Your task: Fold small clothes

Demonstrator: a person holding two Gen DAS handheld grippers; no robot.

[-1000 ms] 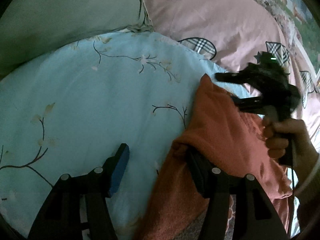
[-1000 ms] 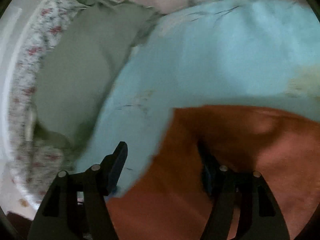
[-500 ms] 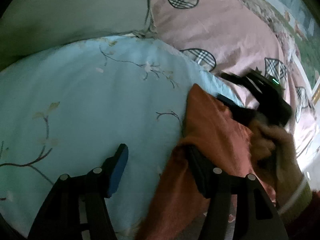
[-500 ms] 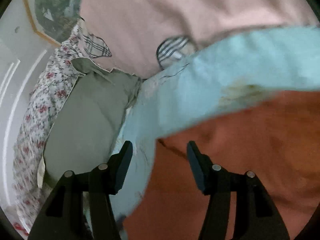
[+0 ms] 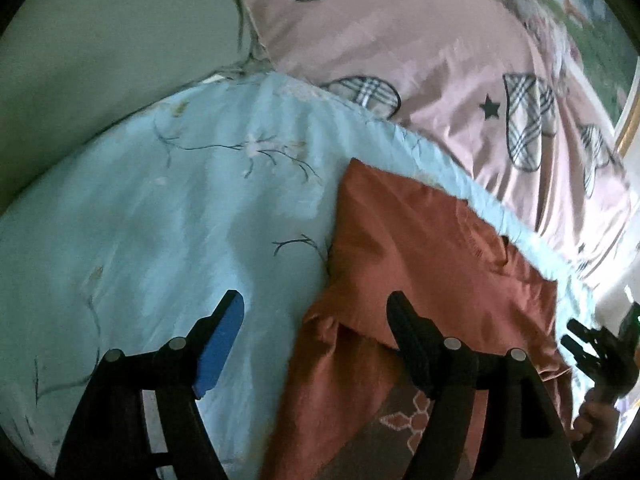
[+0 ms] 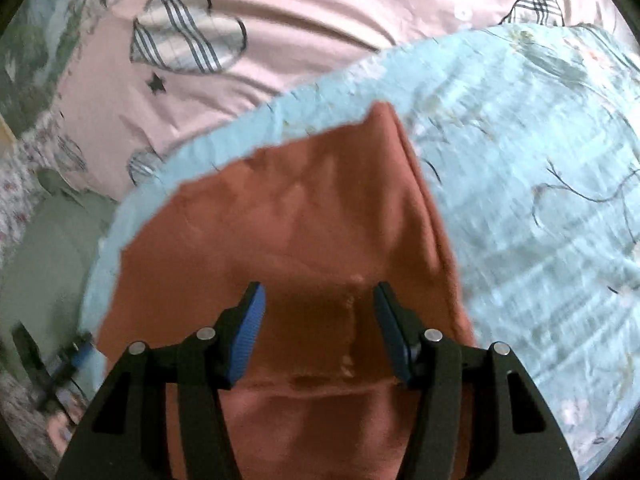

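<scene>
Pale blue cotton, printed with thin dark twigs, fills the left of our left wrist view: the blue quilt (image 5: 168,216), with a grey-green pillow (image 5: 100,52) behind it and a pink sheet (image 5: 420,60) with plaid hearts further back. Our left gripper (image 5: 316,316) points down at a slant over the quilt's surface. Its jaws are opening; the blue-padded left finger hangs over bare quilt, and the right finger sits above the rust-orange garment (image 5: 420,248), with only the garment's left edge in the gap and neither pad pressing on it. The garment lies spread on the quilt, one corner pointing toward the pink sheet, a folded layer lying over its near part. At the far right edge of that view we see our right hand (image 5: 596,420) wrapped round the handle of its gripper, well clear of the cloth's middle.

In the right wrist view, our right gripper (image 6: 318,328) tilts down over the garment (image 6: 304,216). Its fingers stand apart, the orange cloth showing flat between them, neither pad gripping it.
</scene>
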